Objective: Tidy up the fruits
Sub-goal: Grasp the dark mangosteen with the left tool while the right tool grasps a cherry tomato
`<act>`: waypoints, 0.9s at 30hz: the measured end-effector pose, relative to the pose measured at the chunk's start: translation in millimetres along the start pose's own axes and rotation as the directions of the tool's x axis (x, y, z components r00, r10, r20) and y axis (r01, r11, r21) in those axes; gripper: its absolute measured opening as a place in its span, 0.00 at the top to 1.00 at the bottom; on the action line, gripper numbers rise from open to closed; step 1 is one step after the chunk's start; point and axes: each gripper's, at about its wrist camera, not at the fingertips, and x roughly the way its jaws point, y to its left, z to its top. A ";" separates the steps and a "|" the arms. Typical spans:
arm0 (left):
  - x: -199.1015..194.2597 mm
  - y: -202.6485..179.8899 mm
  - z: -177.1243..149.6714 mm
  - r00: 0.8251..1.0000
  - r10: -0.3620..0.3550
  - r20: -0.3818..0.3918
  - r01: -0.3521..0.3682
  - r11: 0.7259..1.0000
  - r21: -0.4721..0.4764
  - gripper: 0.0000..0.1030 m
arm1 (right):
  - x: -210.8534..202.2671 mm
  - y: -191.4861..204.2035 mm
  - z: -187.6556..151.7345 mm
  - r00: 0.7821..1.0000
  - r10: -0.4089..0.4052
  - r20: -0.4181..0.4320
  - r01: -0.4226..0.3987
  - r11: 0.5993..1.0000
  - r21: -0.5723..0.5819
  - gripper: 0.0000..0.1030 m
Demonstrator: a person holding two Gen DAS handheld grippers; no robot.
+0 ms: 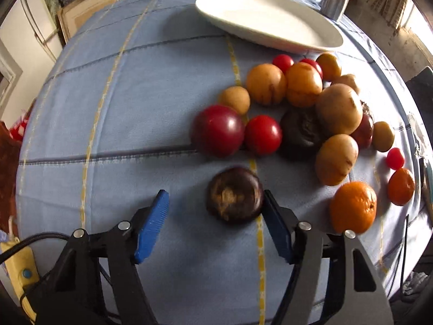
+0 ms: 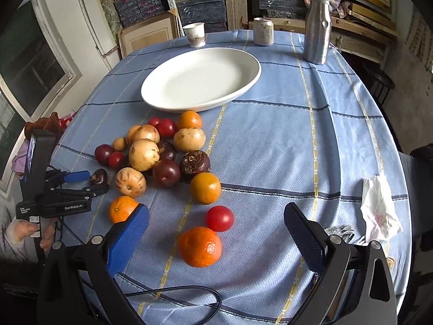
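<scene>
A heap of fruit lies on the blue checked cloth in front of a white oval plate that holds nothing: yellow-brown ones, dark purple ones, red ones and oranges. My left gripper stands down at the cloth around a dark purple fruit that lies apart from the heap. Its right pad touches the fruit and its left pad stands off it. My right gripper hangs wide open above an orange and a small red fruit, holding nothing.
Behind the plate stand a paper cup, a can and a dented metal bottle. A crumpled tissue lies at the table's right edge. A cable trails below the right gripper. Shelves and boards fill the background.
</scene>
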 end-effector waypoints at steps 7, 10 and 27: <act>-1.2 -2.3 -0.8 0.999 -0.026 0.048 0.025 0.999 0.024 0.44 | 23.7 -0.2 -11.0 0.997 0.041 -0.073 -0.044 0.998 -0.035 0.36; -2.9 -8.4 -6.7 0.997 -0.039 0.070 0.035 0.998 0.056 0.51 | 32.2 -0.1 -14.0 0.995 0.035 -0.093 -0.040 0.998 -0.046 0.39; -2.5 -9.5 -8.3 0.996 -0.042 0.083 0.039 0.999 0.037 0.60 | 61.4 -30.3 -5.3 0.970 0.204 -0.135 -0.185 0.972 0.144 0.71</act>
